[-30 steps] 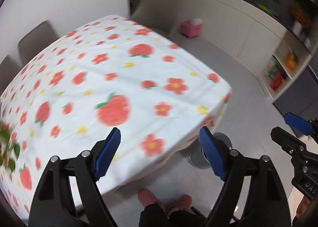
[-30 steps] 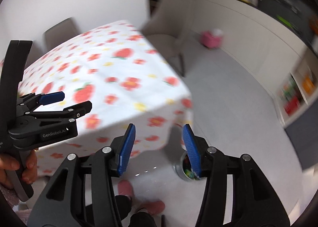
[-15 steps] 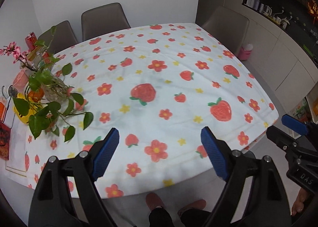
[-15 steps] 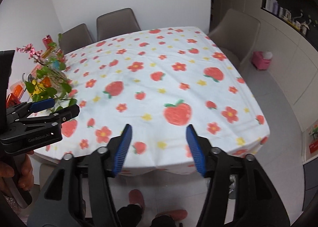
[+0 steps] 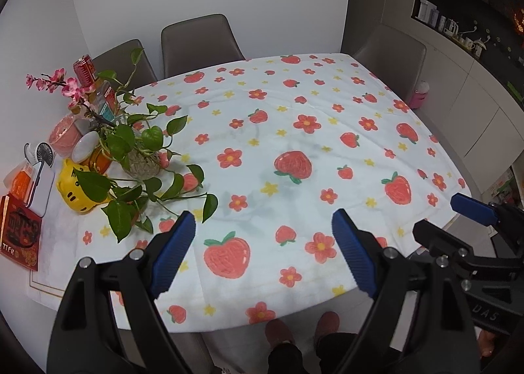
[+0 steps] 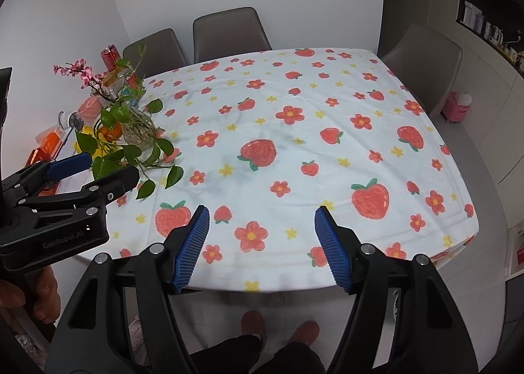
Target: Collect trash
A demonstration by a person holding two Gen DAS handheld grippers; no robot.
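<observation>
My left gripper (image 5: 262,252) is open and empty, held above the near edge of the table (image 5: 327,144), which has a strawberry-and-flower cloth. My right gripper (image 6: 262,243) is open and empty too, above the same near edge, to the right of the left one. The right gripper shows at the right of the left wrist view (image 5: 458,223); the left gripper shows at the left of the right wrist view (image 6: 85,174). No loose trash shows on the cloth. The metal trash bin on the floor shows only as a sliver (image 6: 397,303) behind my right gripper.
A leafy plant in a glass vase (image 5: 140,157) stands at the table's left with a red can (image 5: 85,70), a bottle (image 5: 104,102), a yellow pig figure (image 5: 77,190), a small fan (image 5: 42,154) and a red packet (image 5: 19,233). Grey chairs (image 5: 199,39) ring the table. My feet (image 6: 278,331) are below.
Both views have swung from the floor and bin at the right back up and left to face the whole table. The plant and clutter came into view. Both grippers stayed open.
</observation>
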